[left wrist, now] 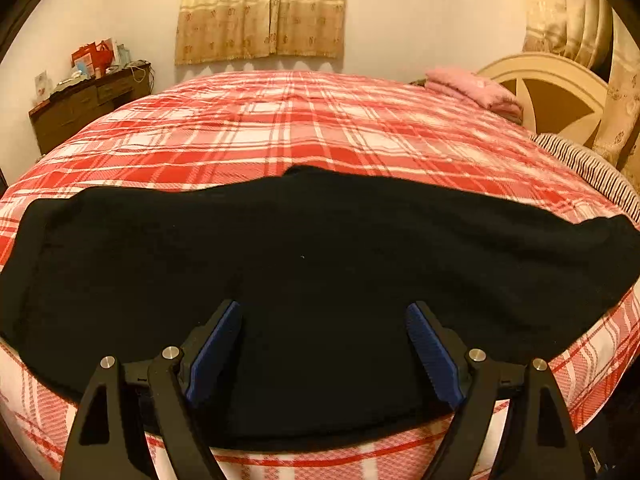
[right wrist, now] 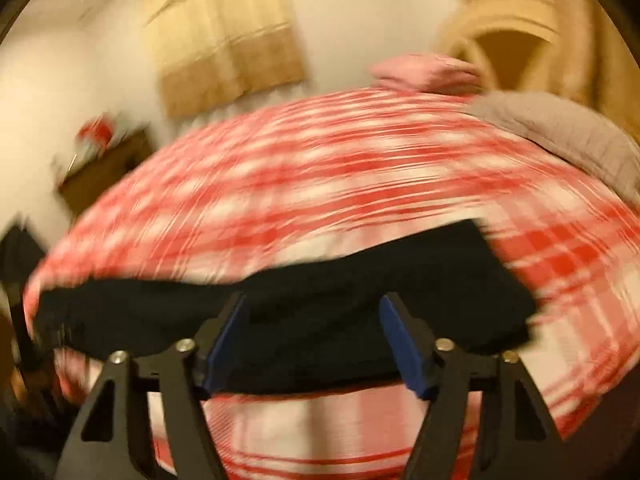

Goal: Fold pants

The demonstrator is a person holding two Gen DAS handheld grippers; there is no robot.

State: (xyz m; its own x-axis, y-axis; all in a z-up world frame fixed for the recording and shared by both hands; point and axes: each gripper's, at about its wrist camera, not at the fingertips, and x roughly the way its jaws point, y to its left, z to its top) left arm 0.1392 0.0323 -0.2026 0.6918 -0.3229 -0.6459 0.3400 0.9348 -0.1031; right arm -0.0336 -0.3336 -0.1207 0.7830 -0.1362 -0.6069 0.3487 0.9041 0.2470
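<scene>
Your black pants [left wrist: 320, 264] lie spread lengthwise along the near edge of the plaid bed [left wrist: 304, 120], handy for folding. Your left gripper [left wrist: 324, 312] and right gripper [right wrist: 312, 304] hover above, jaws wide, holding nothing.

light: warm, dim indoor yellow | left wrist: sharp, fisheye bulged the edges | right wrist: badly motion-smeared, dark corner vignette

Left gripper [left wrist: 323, 312] and right gripper [right wrist: 313, 304] look alike: black angular fingers with triangular cut-outs, ribbed blue pads [left wrist: 434, 356], and silver screws [left wrist: 171, 352].
</scene>
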